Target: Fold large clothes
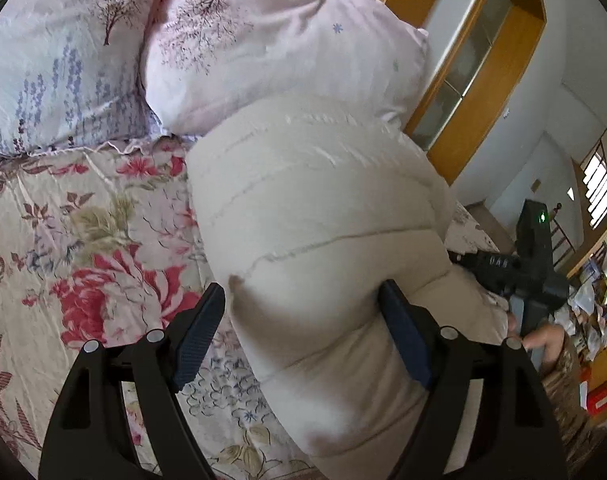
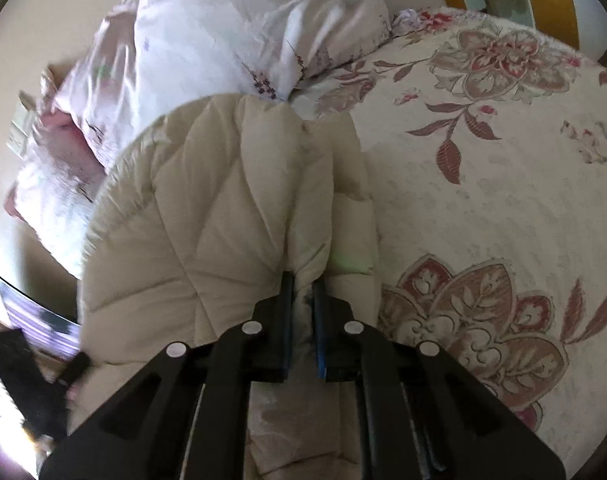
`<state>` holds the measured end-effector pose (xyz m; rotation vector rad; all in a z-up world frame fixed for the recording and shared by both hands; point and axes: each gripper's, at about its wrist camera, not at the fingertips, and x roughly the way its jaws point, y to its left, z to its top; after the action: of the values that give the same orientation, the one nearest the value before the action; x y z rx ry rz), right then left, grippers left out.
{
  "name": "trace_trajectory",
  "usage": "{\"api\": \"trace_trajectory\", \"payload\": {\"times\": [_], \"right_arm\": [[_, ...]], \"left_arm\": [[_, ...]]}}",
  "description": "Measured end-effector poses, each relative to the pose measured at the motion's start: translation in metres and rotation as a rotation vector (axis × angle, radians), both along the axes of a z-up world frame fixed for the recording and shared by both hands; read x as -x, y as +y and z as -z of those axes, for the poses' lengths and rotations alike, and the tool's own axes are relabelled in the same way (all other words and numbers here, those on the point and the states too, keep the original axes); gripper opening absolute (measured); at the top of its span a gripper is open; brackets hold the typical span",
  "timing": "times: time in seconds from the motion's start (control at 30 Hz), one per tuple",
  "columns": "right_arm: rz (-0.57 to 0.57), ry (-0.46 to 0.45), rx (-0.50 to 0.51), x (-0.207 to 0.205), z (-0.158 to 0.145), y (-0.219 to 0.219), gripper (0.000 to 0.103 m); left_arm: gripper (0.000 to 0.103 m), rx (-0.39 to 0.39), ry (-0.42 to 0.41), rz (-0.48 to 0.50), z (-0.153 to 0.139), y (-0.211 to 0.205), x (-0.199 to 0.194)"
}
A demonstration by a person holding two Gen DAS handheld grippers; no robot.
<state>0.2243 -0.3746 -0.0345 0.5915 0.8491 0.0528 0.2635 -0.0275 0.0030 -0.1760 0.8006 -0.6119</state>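
Observation:
A cream quilted puffer jacket (image 1: 315, 216) lies bunched on a floral bedspread (image 1: 83, 240). My left gripper (image 1: 303, 300) is open, its two fingers standing either side of a thick fold of the jacket. In the right wrist view my right gripper (image 2: 303, 284) is shut on a pinched fold of the jacket (image 2: 223, 200), with cloth squeezed between the pads. The right gripper also shows in the left wrist view (image 1: 519, 272), at the jacket's right edge, held by a hand.
Two pink floral pillows (image 1: 263, 40) lie at the head of the bed, touching the jacket's far end. A wooden cabinet (image 1: 483, 80) stands beyond the bed. Open bedspread (image 2: 483, 160) lies right of the jacket. A cluttered shelf (image 1: 595, 320) is at far right.

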Motion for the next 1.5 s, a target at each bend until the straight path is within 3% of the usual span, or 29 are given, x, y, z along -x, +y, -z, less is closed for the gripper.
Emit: {"api": "trace_trajectory", "payload": {"times": [0.2,0.27,0.33,0.47,0.53,0.6,0.7,0.87,0.93,1.0,1.03,1.13,1.33,1.5], "right_arm": [[0.051,0.03,0.028,0.011,0.006,0.006,0.011],[0.049,0.02,0.03,0.017,-0.001,0.002,0.019],[0.069,-0.029,0.015,0.032,-0.014,-0.003,0.028],[0.031,-0.182,0.048,0.062,-0.045,0.005,0.028],[-0.034,-0.204,0.065,0.069,-0.052,0.016,0.028],[-0.107,-0.175,0.081,0.068,-0.048,0.03,0.028],[-0.13,-0.037,0.118,0.05,-0.017,0.04,0.027],[-0.127,0.004,0.051,0.043,-0.004,0.031,0.027],[-0.142,0.005,0.059,0.044,-0.013,0.028,0.036],[-0.139,-0.027,0.037,0.047,-0.029,0.019,0.09],[-0.116,-0.054,0.044,0.05,-0.034,0.017,0.1],[-0.091,-0.098,0.036,0.05,-0.05,0.002,0.101],[-0.149,0.043,-0.049,0.019,-0.03,-0.011,0.101],[-0.185,0.096,-0.127,0.003,-0.011,-0.013,0.101]], "left_arm": [[0.081,0.0,0.031,0.003,0.007,-0.005,-0.004],[0.081,-0.002,0.041,0.002,0.009,-0.004,-0.005],[0.081,-0.004,0.043,0.0,0.008,-0.001,-0.004],[0.081,0.015,0.045,-0.01,0.006,0.006,-0.004],[0.081,0.022,0.051,-0.01,0.007,0.006,-0.005],[0.081,0.02,0.054,-0.01,0.008,0.005,-0.005],[0.081,0.026,0.066,-0.006,0.011,0.004,-0.005],[0.081,0.067,0.064,-0.013,0.007,0.011,-0.003],[0.081,0.09,0.066,-0.024,0.005,0.018,-0.005],[0.081,0.135,0.089,-0.037,0.006,0.026,-0.009],[0.081,0.184,0.128,-0.039,0.009,0.031,-0.013],[0.081,0.288,0.219,-0.057,0.02,0.044,-0.024],[0.081,0.291,0.249,-0.043,0.026,0.041,-0.03],[0.081,0.302,0.266,-0.028,0.03,0.038,-0.033]]}}
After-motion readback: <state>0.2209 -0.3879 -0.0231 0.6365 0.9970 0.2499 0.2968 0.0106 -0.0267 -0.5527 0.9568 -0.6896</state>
